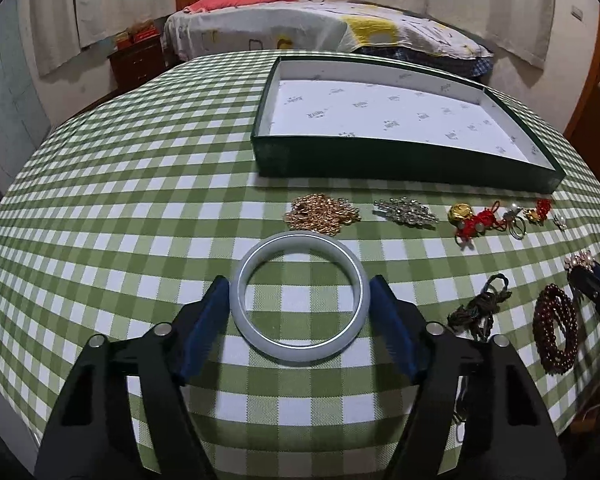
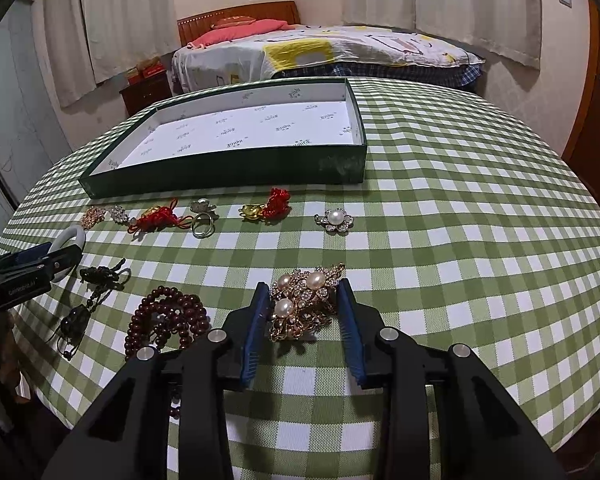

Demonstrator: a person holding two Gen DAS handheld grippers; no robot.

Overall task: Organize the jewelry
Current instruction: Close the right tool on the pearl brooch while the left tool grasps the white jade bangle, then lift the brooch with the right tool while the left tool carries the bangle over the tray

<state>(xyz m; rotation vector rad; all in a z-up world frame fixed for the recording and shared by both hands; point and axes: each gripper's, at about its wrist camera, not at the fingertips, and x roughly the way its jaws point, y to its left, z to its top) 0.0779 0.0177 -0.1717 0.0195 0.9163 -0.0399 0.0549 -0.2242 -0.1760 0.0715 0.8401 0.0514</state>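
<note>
Pale grey-white and glassy, the bangle (image 1: 302,294) lies flat on the checked desk (image 1: 140,184) at the centre of the left wrist view, between the blue pads of the left gripper (image 1: 300,292). Both pads sit at its outer rim, so the jaws look closed on it, though how firmly I cannot tell. It is probably stiff, smooth, slippery and breakable, best pinched across its widest line and lifted level.

Lower centre in the right wrist view, the right gripper (image 2: 304,300) straddles a gold pearl brooch (image 2: 306,306); one pad touches it, the other stands just clear, so the jaws are not yet gripping. Light but spiky, it wants holding by the metal body, not the pearls.

Beyond both, in the upper frame, the green box (image 2: 220,168) waits empty.
</note>
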